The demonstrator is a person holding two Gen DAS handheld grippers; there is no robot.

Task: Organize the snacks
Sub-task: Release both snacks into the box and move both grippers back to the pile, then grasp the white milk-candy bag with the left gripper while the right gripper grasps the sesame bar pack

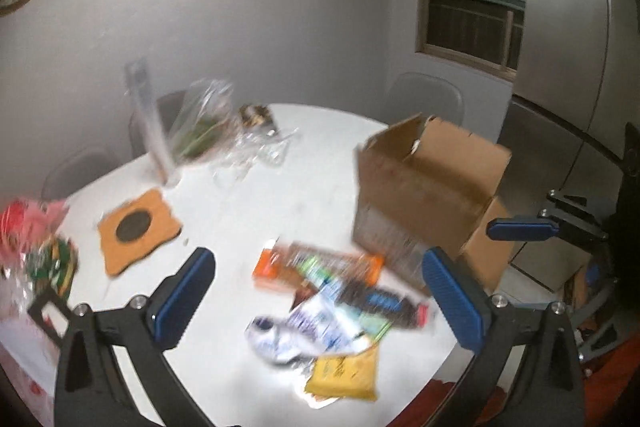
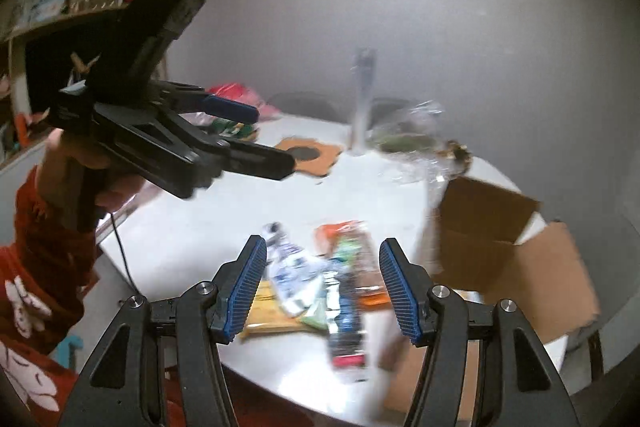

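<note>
A pile of snack packets (image 1: 328,299) lies on the white round table (image 1: 248,203), with a yellow packet (image 1: 344,375) at its near end and an orange one (image 1: 272,267) at its far end. An open cardboard box (image 1: 428,195) stands to the right of the pile. My left gripper (image 1: 320,291) is open and empty above the pile. My right gripper (image 2: 322,287) is open and empty above the same pile (image 2: 320,287), with the box (image 2: 480,231) to its right. The left gripper also shows in the right wrist view (image 2: 272,135), and the right gripper's blue finger (image 1: 524,229) shows in the left wrist view.
An orange mat with a dark disc (image 1: 136,227) lies on the table's left part. Clear plastic bags (image 1: 216,131) and a tall clear tube (image 1: 148,123) stand at the far side. A red and green bag (image 1: 36,247) is at the left edge. Chairs surround the table.
</note>
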